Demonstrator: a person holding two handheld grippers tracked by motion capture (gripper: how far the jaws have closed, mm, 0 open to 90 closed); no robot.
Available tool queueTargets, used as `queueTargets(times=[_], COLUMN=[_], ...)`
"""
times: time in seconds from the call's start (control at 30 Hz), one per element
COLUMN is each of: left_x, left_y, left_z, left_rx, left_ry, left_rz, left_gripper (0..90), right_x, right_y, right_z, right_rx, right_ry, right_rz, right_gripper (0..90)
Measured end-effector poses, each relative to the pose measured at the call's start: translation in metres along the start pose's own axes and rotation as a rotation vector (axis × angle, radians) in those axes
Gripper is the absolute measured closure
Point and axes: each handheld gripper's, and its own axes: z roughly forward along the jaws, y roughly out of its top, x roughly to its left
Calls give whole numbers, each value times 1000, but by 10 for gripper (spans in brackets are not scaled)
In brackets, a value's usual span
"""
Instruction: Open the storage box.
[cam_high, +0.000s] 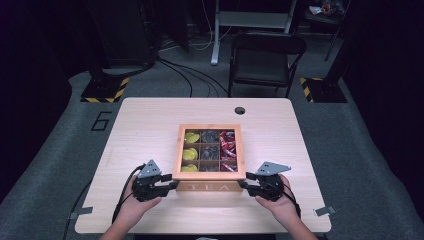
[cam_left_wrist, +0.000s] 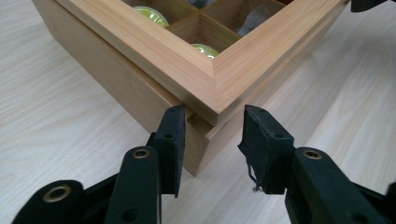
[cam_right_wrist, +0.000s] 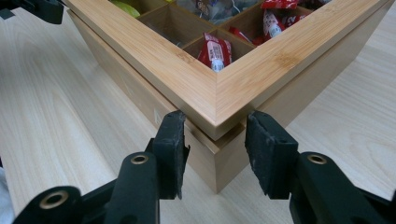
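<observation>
A wooden tea box (cam_high: 209, 187) marked TEA stands at the middle of the table, its framed lid down. Inside I see yellow-green pods (cam_high: 190, 152), dark packets (cam_high: 210, 136) and red packets (cam_high: 228, 145). My left gripper (cam_high: 172, 184) is at the box's front left corner. In the left gripper view the gripper (cam_left_wrist: 212, 140) straddles that corner of the box (cam_left_wrist: 140, 79), with a gap at its right-hand pad (cam_left_wrist: 261, 144). My right gripper (cam_high: 243, 184) is at the front right corner. In the right gripper view the gripper (cam_right_wrist: 215, 144) has both pads against the box (cam_right_wrist: 140, 93).
The light wooden table (cam_high: 145, 125) has a round cable hole (cam_high: 240, 110) near its far edge. Bare tabletop lies to both sides of the box. A black folding chair (cam_high: 265, 60) stands on the floor beyond the table.
</observation>
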Motion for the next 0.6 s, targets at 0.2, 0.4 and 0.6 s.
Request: queueTargets(times=[0.2,0.4,0.6], left_x=[4,4,4], left_y=[0,6,11], left_z=[0,2,0], left_rx=[3,-22,-53], left_ry=[24,41,57], left_rz=[24,26,33], left_gripper=[565,544,518], right_x=[-2,-3,-4], right_y=[4,10,14], right_z=[-4,-7,-10], right_rx=[-17,-18,-18], right_ry=[18,24,24], right_rz=[14,10,21], right_gripper=[577,576,576])
